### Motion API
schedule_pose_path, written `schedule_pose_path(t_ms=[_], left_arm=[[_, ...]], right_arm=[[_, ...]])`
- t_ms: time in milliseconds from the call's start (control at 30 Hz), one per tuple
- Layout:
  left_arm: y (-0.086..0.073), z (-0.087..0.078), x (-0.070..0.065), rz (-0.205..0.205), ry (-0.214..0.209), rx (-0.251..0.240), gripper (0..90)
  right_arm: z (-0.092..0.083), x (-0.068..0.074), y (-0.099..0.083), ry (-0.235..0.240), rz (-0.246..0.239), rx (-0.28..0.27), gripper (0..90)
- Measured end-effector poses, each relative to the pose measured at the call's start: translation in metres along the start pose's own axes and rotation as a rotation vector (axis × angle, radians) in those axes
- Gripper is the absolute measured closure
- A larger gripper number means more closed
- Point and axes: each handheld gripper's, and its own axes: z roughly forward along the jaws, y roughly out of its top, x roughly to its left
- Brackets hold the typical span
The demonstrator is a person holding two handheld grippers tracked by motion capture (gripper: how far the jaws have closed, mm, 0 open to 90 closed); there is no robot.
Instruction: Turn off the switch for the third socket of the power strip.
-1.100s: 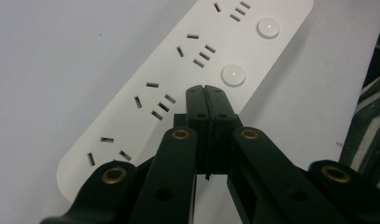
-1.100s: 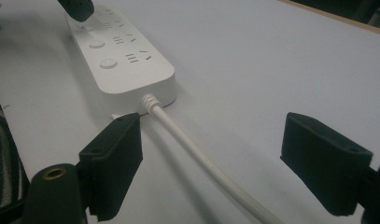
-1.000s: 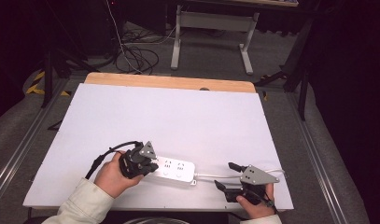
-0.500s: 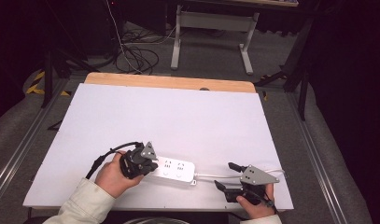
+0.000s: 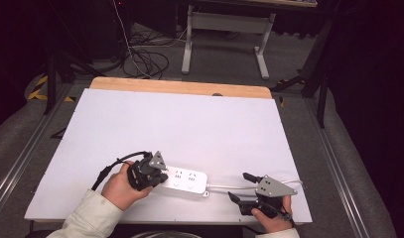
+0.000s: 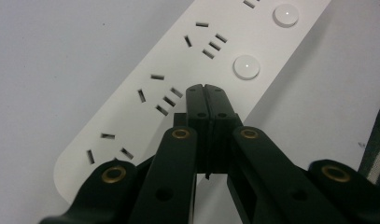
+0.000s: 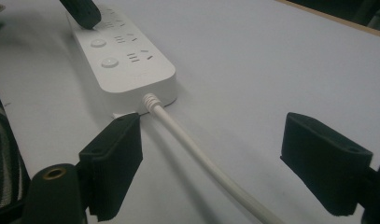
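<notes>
Nothing much has shifted since a second ago: both hands sit where they were at the near edge of the white table [image 5: 189, 119]. 1 white power strip [image 5: 185, 179] lies flat there, with 1 white cord [image 7: 197, 149] running off toward the right side. Left gripper [image 6: 207, 88] hovers over the strip's sockets, jaws pressed together on nothing (2 round buttons [image 6: 246, 66] just beyond its tips). Right gripper [image 7: 225, 154] is spread wide, 1 jaw either side of the cord, touching neither it nor the strip
</notes>
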Motion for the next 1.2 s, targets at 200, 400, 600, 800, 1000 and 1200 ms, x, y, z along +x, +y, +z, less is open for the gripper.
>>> schedule_pose_path(t_ms=[200, 400, 600, 800, 1000, 1200], left_arm=[[0.0005, 0.0009, -0.0047, 0.010, -0.002, 0.000, 90.0], [-0.0007, 0.0010, -0.0028, -0.006, -0.013, -0.009, 90.0], [-0.0013, 0.0010, -0.0036, -0.004, -0.006, -0.013, 90.0], [-0.0032, 0.0010, -0.0040, -0.010, -0.002, -0.024, 90.0], [-0.0042, 0.0001, -0.0037, -0.002, 0.043, -0.025, 90.0], [-0.0048, 0.0000, -0.0028, -0.004, 0.054, -0.020, 90.0]], right_arm=[[0.0005, 0.0006, 0.0002, 0.004, -0.006, 0.005, 20.6], [0.0003, 0.0007, 0.0002, 0.006, -0.003, 0.003, 20.6], [-0.0001, 0.0006, 0.0002, 0.005, -0.005, 0.003, 20.6], [0.0001, 0.0008, 0.0003, 0.011, -0.005, 0.002, 20.6], [0.0002, 0.0007, 0.0002, 0.012, -0.005, 0.000, 20.6], [0.0010, 0.0008, 0.0001, 0.014, -0.007, 0.005, 20.6]])
